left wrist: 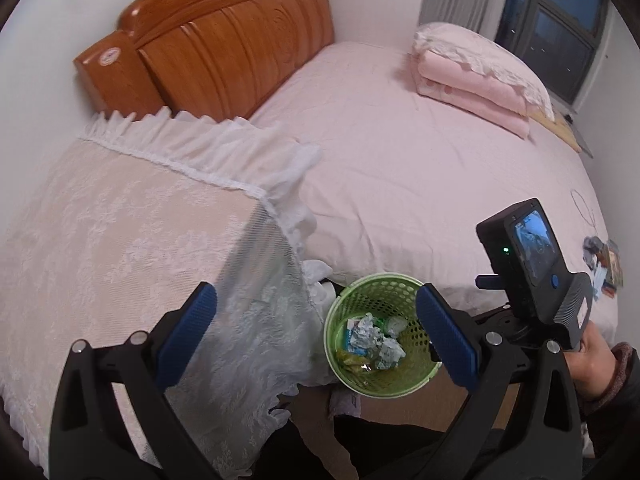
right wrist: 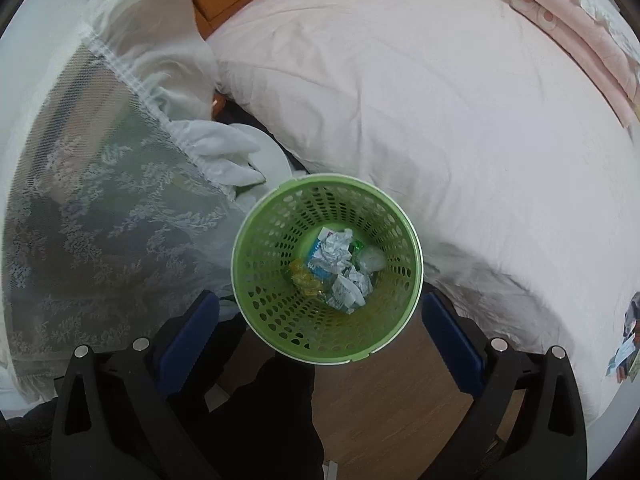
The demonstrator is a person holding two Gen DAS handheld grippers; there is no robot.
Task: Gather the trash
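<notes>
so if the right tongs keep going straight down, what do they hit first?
Probably the green basket: it sits directly below the open right tongs, with crumpled wrappers in its bottom. The wide-spread blue pads could catch its rim first, though depth is unclear.

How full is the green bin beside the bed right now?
Mostly empty. The green mesh wastebasket stands upright with only a thin layer of crumpled wrappers on its bottom; its perforated walls are bare above them.
</notes>
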